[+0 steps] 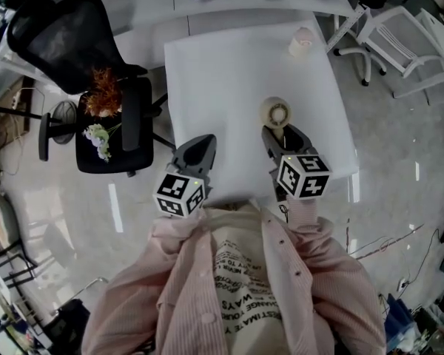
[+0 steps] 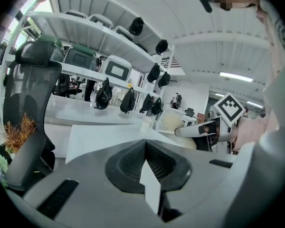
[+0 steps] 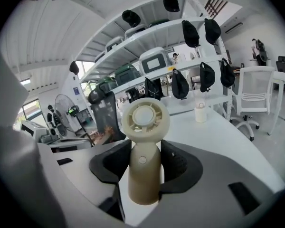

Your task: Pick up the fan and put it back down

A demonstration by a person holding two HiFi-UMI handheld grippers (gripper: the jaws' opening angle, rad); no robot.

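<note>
Now, head view: the right gripper [image 1: 280, 133] holds the cream plastic handheld fan [image 1: 275, 113] over the white square table [image 1: 229, 72], and the left gripper [image 1: 200, 148] hangs beside it. Left gripper view: jaws pressed together, nothing between. Right gripper view: jaws pinching the fan's handle, round head upright.

I record a cream plastic handheld fan [image 3: 143, 151], a plain white square table [image 1: 229, 72] and a black mesh office chair [image 1: 59, 32]. The left gripper [image 1: 198, 148] and right gripper [image 1: 285, 134] are grey with black pads and black-and-white square markers. The person's shirt [image 1: 311, 272] is pink, finely striped.
</note>
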